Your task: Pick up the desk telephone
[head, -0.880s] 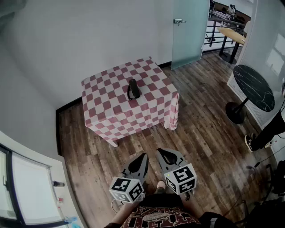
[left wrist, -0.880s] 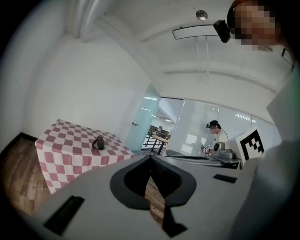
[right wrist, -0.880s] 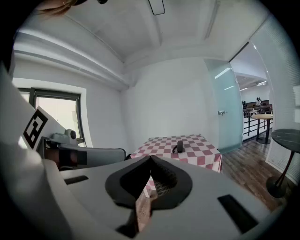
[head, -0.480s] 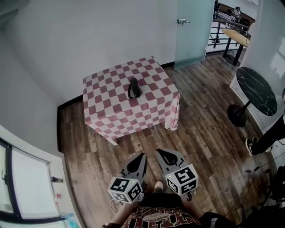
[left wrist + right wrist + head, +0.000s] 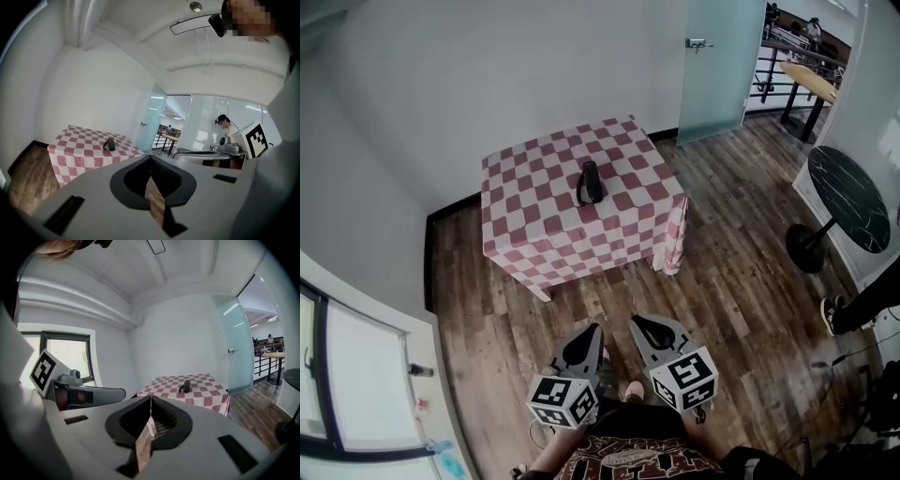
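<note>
A small dark desk telephone [image 5: 589, 182] lies near the middle of a table with a red-and-white checked cloth [image 5: 534, 230]. It also shows far off in the left gripper view, telephone [image 5: 110, 144], and in the right gripper view, telephone [image 5: 186, 386]. My left gripper [image 5: 592, 330] and right gripper [image 5: 639, 323] hang side by side close to my body, well short of the table, over the wooden floor. Both have their jaws shut with nothing between them.
A frosted glass door [image 5: 720, 58] stands beyond the table to the right. A round black marble table [image 5: 851, 197] is at the right, with a person's leg and shoe [image 5: 853, 306] near it. A window [image 5: 356, 394] is at the lower left.
The table and telephone have shifted slightly right and down in the head view as my head moved. Both grippers stay shut and in the same place before me.
</note>
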